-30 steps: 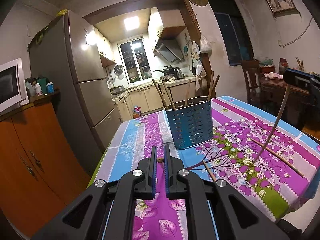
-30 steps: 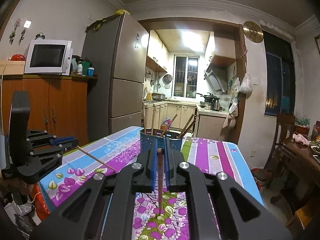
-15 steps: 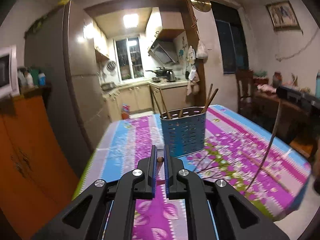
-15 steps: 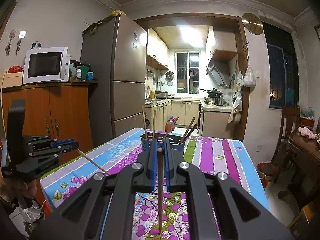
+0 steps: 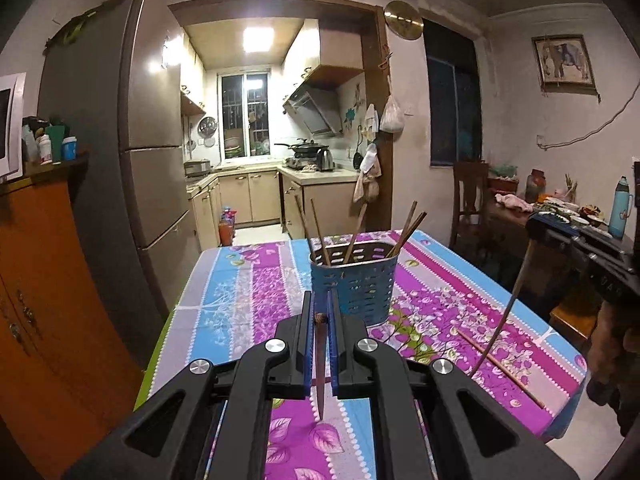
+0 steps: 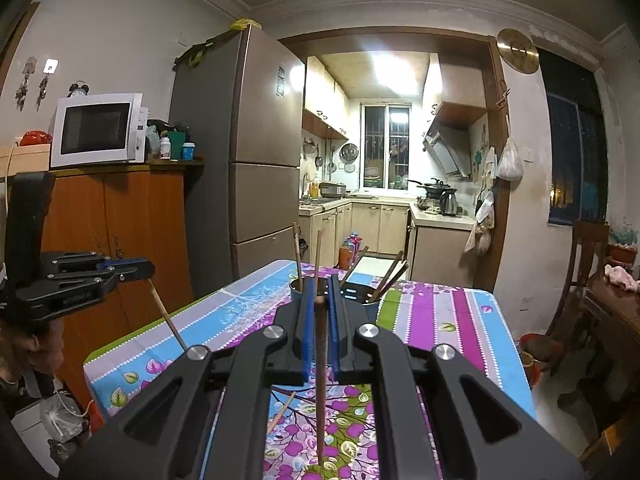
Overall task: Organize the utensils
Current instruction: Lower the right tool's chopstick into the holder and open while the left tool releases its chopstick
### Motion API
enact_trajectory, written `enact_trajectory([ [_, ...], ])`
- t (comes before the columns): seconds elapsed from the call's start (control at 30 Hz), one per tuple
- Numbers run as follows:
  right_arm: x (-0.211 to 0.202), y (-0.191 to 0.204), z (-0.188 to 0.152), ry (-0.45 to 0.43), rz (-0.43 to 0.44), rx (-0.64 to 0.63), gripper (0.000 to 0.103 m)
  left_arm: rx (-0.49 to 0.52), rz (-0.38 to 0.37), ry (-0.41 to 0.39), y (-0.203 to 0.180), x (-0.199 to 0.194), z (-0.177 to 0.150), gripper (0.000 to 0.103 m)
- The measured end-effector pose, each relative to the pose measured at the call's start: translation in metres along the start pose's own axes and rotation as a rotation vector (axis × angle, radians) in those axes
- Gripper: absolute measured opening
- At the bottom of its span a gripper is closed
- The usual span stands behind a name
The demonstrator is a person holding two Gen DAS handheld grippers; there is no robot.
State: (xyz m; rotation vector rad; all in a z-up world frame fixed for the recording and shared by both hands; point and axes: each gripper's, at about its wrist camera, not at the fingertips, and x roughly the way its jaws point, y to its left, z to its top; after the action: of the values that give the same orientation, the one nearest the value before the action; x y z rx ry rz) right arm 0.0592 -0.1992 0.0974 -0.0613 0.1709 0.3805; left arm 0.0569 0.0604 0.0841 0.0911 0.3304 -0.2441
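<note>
The left tongs (image 5: 319, 308) are closed narrow on a dark chopstick (image 5: 320, 364) that hangs point down between the blue pads, its tip just above the flowered cloth of the worktop (image 5: 248, 296). Just beyond the tongs stands the blue perforated holder (image 5: 354, 280), upright, with several chopsticks leaning out of its top. To its right a loose chopstick (image 5: 500, 362) lies flat on the cloth.

The right tongs (image 6: 320, 292) are also closed narrow on a chopstick (image 6: 321, 380), held near its top end and hanging straight down over the cloth. The holder (image 6: 374, 304) sits right behind these tongs, mostly hidden by them. In the left view, the right tongs appear at the right edge with their stick slanting down toward the cloth; in the right view, the left tongs sit at the left edge, well apart from the holder.
</note>
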Motion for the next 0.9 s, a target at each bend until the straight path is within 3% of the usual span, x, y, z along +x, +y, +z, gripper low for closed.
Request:
enact_trajectory([
  [0.23,0.021,-0.010,0.024,-0.008,0.024,0.020,0.005,0.019,-0.040,-0.090,-0.009,0.012,0.036,0.008],
  [0.53,0.066,-0.035,0.121,-0.195,-0.019,0.042,0.005,0.037,-0.055,-0.332,-0.020,0.052,0.146,0.008],
  [0.67,0.093,-0.051,0.138,-0.226,-0.035,0.065,0.005,0.027,-0.023,-0.412,-0.020,0.086,0.177,0.008],
  [0.8,0.122,-0.067,0.139,-0.232,-0.050,0.101,0.005,-0.017,-0.015,-0.440,-0.014,0.121,0.189,0.008],
  [0.9,0.143,-0.077,0.132,-0.223,-0.055,0.133,0.005,-0.058,-0.024,-0.415,-0.005,0.149,0.182,0.008],
])
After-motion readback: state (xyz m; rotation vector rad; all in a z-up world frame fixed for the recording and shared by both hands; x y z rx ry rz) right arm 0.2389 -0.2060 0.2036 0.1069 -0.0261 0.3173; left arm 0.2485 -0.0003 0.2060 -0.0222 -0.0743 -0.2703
